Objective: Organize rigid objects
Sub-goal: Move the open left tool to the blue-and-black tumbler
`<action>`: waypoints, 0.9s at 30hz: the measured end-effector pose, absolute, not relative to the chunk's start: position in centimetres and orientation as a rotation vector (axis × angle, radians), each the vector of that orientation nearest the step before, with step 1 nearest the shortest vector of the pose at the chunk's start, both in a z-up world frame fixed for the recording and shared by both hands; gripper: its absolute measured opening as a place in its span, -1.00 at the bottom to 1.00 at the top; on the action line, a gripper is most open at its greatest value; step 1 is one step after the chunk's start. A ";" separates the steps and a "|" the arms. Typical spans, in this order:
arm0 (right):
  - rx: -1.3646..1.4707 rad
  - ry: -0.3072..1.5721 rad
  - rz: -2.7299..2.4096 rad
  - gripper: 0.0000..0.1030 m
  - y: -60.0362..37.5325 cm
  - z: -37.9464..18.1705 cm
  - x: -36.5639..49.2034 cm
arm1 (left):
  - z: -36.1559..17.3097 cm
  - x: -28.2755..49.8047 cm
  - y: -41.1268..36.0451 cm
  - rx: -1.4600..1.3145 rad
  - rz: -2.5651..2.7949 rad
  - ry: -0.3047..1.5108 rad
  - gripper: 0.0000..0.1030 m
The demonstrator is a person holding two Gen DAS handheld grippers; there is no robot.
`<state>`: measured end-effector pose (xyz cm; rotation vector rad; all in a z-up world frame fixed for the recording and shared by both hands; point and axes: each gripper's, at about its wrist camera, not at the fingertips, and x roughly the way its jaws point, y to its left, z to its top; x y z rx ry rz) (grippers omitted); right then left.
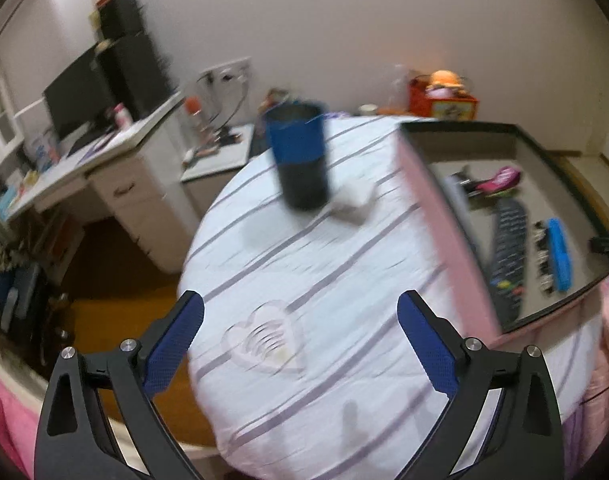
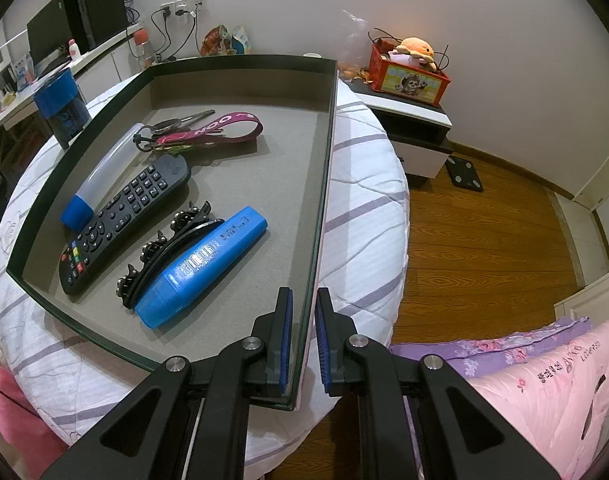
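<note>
A pink box with a grey inside [image 2: 324, 92] [image 1: 436, 208] stands on a round table with a striped cloth [image 1: 304, 264]. In it lie a black remote [image 2: 120, 216], a blue highlighter [image 2: 200, 268], a black hair clip [image 2: 164, 248], a white tube with a blue cap [image 2: 100, 168] and keys on a magenta strap [image 2: 208, 130]. My right gripper [image 2: 303, 304] is shut on the box's right wall. My left gripper [image 1: 300, 320] is open and empty above a clear heart-shaped dish [image 1: 264, 340]. A blue-and-black cup [image 1: 300, 156] [image 2: 62, 108] stands upright on the far side of the table.
A crumpled tissue [image 1: 356, 208] lies beside the cup. A white desk with a monitor [image 1: 80, 100] stands to the left. A nightstand with a red crate [image 2: 408, 74] is behind the table. Pink bedding [image 2: 544, 380] lies at lower right, above wooden floor [image 2: 484, 240].
</note>
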<state>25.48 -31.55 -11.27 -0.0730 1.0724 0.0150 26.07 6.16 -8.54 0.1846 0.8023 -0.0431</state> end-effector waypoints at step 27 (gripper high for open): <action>-0.096 1.075 0.023 -0.74 -31.4 -11.3 25.5 | -11.5 32.8 2.6 0.156 -0.284 0.766 0.90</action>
